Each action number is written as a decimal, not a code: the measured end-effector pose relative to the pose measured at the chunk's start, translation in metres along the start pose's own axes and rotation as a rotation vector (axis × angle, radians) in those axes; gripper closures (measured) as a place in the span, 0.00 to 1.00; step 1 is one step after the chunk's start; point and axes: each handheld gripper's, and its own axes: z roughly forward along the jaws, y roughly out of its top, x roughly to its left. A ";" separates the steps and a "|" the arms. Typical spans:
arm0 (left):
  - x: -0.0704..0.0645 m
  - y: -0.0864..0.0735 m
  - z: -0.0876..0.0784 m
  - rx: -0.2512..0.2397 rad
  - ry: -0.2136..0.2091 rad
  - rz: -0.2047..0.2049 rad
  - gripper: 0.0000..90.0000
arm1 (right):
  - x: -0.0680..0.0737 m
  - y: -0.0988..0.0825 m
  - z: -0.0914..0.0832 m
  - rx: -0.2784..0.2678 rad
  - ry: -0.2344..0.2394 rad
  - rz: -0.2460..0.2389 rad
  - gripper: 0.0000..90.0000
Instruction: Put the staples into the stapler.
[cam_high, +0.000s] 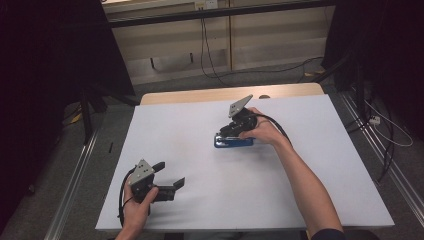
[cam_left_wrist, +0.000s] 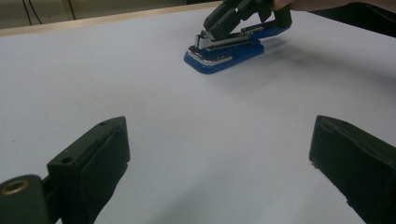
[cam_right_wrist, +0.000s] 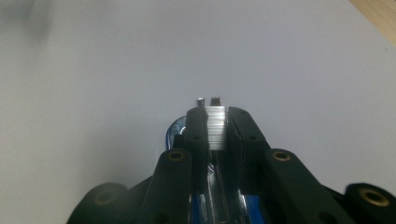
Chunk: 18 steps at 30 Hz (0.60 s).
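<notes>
Stapler (cam_high: 233, 141), blue with metal top, lies flat on white worktop (cam_high: 200, 210), right of centre toward far side. Right gripper (cam_high: 231, 131) clenched on a strip of staples (cam_right_wrist: 215, 126) atop the stapler's open metal channel. Left gripper (cam_high: 169, 176) sits near left edge, jaws spread wide, holding nothing, well apart from stapler.
</notes>
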 end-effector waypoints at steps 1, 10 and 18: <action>0.000 0.000 0.000 0.001 -0.001 0.001 0.06 | 0.000 0.000 -0.001 -0.001 0.001 0.000 0.88; 0.000 0.000 0.000 0.004 -0.003 0.004 0.06 | 0.000 0.001 -0.001 0.010 0.008 -0.019 0.88; 0.000 0.000 0.000 0.004 -0.005 0.005 0.06 | 0.000 0.001 0.000 0.015 0.012 -0.027 0.88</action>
